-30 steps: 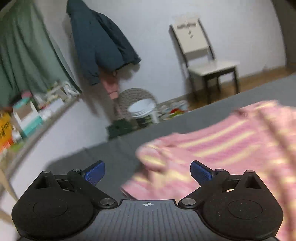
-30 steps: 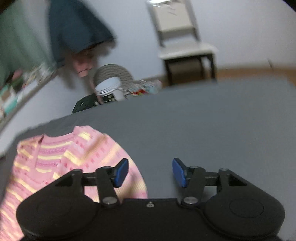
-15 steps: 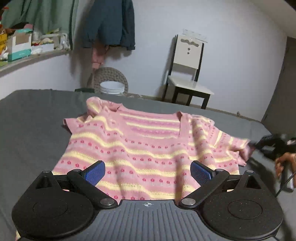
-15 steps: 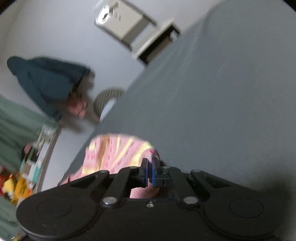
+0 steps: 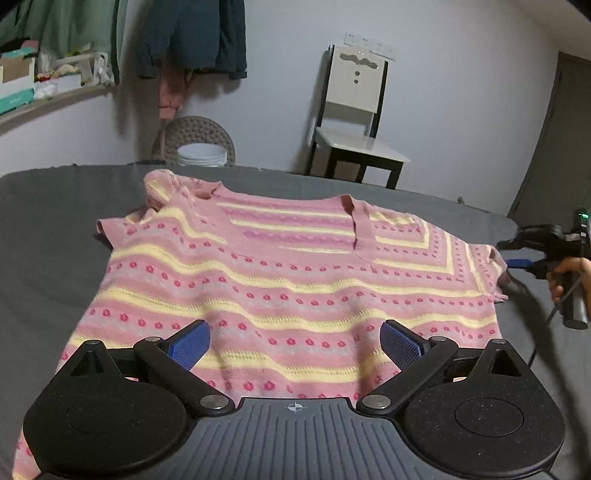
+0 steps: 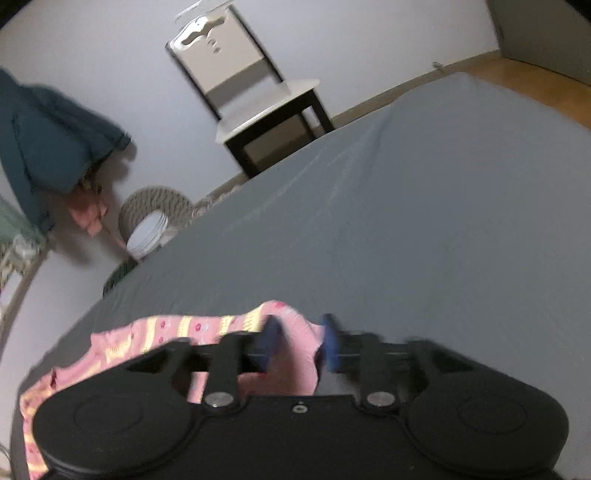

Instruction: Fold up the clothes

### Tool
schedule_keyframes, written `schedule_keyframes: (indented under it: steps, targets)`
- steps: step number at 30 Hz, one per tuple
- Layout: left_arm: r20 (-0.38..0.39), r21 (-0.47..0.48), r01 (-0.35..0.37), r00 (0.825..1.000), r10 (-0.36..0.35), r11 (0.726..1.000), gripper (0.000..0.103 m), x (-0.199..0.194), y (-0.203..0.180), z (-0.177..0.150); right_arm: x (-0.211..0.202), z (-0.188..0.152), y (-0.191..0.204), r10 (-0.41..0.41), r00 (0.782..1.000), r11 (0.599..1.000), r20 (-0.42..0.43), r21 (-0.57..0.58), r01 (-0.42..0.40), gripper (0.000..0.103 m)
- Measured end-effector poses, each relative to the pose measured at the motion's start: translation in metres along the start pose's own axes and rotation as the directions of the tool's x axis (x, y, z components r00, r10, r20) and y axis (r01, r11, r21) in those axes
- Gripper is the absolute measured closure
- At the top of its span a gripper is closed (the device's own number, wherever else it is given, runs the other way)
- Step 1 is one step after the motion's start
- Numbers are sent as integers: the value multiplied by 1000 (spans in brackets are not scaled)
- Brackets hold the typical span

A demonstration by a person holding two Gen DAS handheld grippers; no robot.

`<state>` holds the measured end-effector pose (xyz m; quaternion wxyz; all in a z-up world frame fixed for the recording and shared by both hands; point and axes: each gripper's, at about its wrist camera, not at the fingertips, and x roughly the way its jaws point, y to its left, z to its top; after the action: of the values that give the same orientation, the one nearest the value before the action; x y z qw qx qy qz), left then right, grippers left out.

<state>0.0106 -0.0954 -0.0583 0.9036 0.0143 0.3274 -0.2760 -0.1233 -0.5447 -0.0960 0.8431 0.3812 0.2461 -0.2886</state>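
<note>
On the sweater (image 5: 295, 280), no legible writing.

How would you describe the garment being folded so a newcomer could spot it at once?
Start at the grey bed filling the foreground. Spread flat on it, in front of the white chair by the wall, lies the pink sweater. Its yellow stripes and rows of red dots set it apart from the plain dark blue jacket hanging on the wall.
</note>
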Motion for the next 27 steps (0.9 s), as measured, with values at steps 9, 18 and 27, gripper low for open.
schedule_keyframes:
  steps: [9,18,27]
  targets:
    - [4,-11,81,997,-81,997,4,-9,-10,-3,-48,-65,-33,194,972,977,-134,117,-178,65]
    - [2,61,279,960,-279,958,4,-16,-36,-8,-26,-83,-11,193,975,976,-108,120,-180,98]
    - [-32,52,286,958,-284,957,4,-11,-34,-8,-78,-62,1,27,996,998,80,-51,-23,101]
